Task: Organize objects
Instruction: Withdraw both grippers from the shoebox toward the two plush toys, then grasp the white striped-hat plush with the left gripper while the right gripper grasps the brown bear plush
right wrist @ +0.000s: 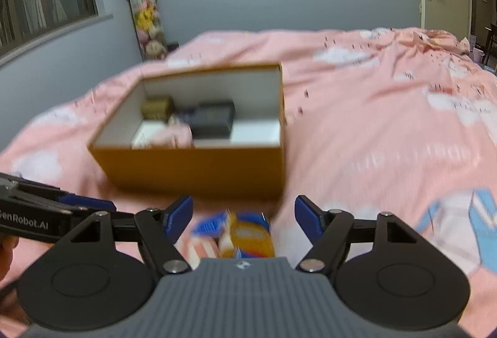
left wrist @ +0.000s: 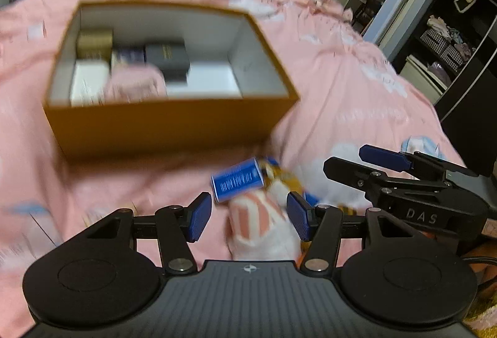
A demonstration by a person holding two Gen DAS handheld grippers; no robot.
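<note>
Hovering over the pink bedspread (right wrist: pixel 372 127), we hold both grippers low above a small heap of loose packets lying just in front of the orange box (right wrist: pixel 198 170). Our left gripper (left wrist: pixel 249 215) has its fingers spread either side of a pink-striped packet (left wrist: pixel 254 217), pinching nothing, with a blue carton (left wrist: pixel 237 179) just beyond. Our right gripper (right wrist: pixel 242 218) is likewise spread and empty above a yellow packet (right wrist: pixel 251 237). We judge the box, already partly filled along its far and left walls, stands close so each pick travels little.
</note>
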